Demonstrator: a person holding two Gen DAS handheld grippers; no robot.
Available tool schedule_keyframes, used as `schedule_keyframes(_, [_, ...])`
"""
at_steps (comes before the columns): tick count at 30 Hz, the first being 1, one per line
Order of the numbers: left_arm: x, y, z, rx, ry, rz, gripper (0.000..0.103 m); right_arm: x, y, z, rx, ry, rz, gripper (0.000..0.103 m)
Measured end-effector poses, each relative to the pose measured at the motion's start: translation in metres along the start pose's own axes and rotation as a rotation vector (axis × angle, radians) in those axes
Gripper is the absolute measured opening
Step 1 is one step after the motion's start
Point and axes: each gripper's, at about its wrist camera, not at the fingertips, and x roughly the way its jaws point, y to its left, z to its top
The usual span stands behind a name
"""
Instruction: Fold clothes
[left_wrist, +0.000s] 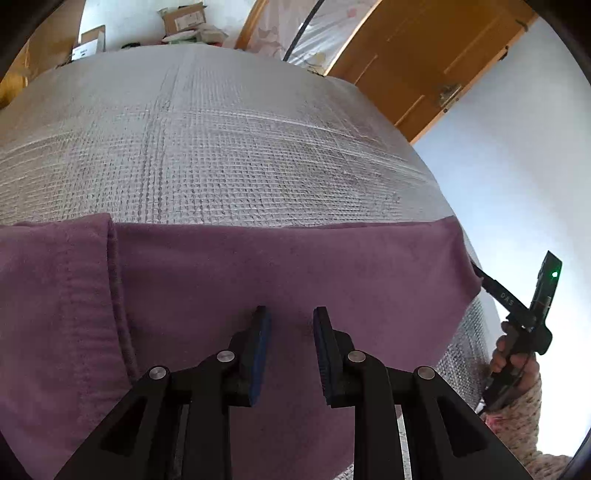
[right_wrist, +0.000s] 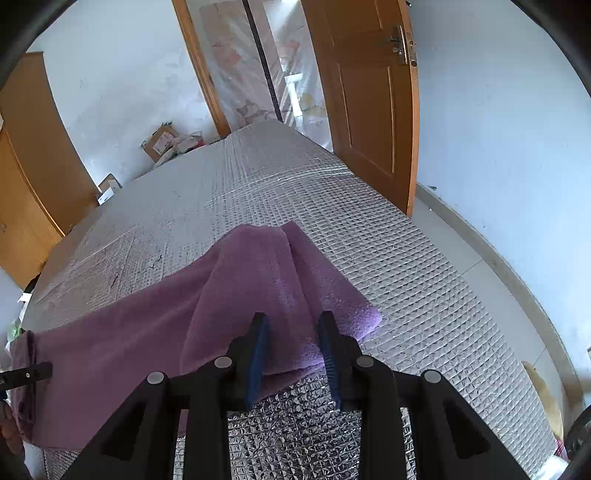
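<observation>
A purple garment (left_wrist: 258, 266) lies spread across the near part of a silver quilted mat (left_wrist: 221, 147); a sleeve (left_wrist: 55, 295) lies at its left. My left gripper (left_wrist: 291, 321) hovers over the cloth near its front edge, jaws apart, nothing pinched. In the right wrist view the garment (right_wrist: 129, 332) bunches into a raised fold at its right end. That fold runs between the parted fingers of my right gripper (right_wrist: 293, 328), and the pads do not press on it. The right gripper (left_wrist: 480, 275) also shows at the cloth's right corner.
A hand in a patterned sleeve (left_wrist: 517, 391) holds the right gripper. A wooden door (right_wrist: 369, 110) stands open beyond the mat's far right corner. Cardboard boxes (right_wrist: 162, 142) sit on the floor at the back. The mat (right_wrist: 424, 295) drops off to pale floor (right_wrist: 480, 258) on the right.
</observation>
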Motion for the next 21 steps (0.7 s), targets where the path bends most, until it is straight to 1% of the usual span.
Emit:
schedule_keyframes(1, [0.000, 0.000, 0.000, -0.001, -0.001, 0.001, 0.025, 0.001, 0.001, 0.000, -0.009, 0.001, -0.010, 0.026])
schedule_keyframes(3, [0.000, 0.001, -0.001, -0.002, -0.004, 0.001, 0.025, 0.000, 0.005, -0.001, -0.032, 0.003, -0.034, 0.024])
schedule_keyframes(5, [0.000, 0.002, -0.002, -0.004, -0.007, 0.002, 0.025, 0.000, 0.008, -0.001, -0.048, 0.007, -0.040, 0.020])
schedule_keyframes(6, [0.000, 0.002, -0.002, -0.008, -0.009, 0.001, 0.025, -0.001, 0.010, -0.001, -0.056, 0.009, -0.043, 0.017])
schedule_keyframes(9, [-0.001, 0.003, -0.004, -0.012, -0.015, 0.002, 0.025, -0.002, 0.009, -0.001, -0.052, 0.001, -0.028, 0.011])
schedule_keyframes(13, [-0.002, 0.003, -0.006, -0.002, -0.024, 0.001, 0.025, -0.008, 0.003, 0.004, -0.051, -0.041, -0.037, 0.010])
schedule_keyframes(16, [-0.003, 0.003, -0.006, -0.002, -0.026, 0.000, 0.025, -0.013, -0.004, 0.009, -0.048, -0.071, -0.074, 0.009])
schedule_keyframes(18, [-0.004, 0.004, -0.007, -0.005, -0.027, -0.002, 0.025, -0.013, -0.010, 0.011, -0.041, -0.073, -0.070, 0.009])
schedule_keyframes(21, [-0.006, 0.005, -0.008, -0.007, -0.029, -0.006, 0.025, -0.005, -0.016, 0.013, -0.036, -0.045, -0.062, 0.009])
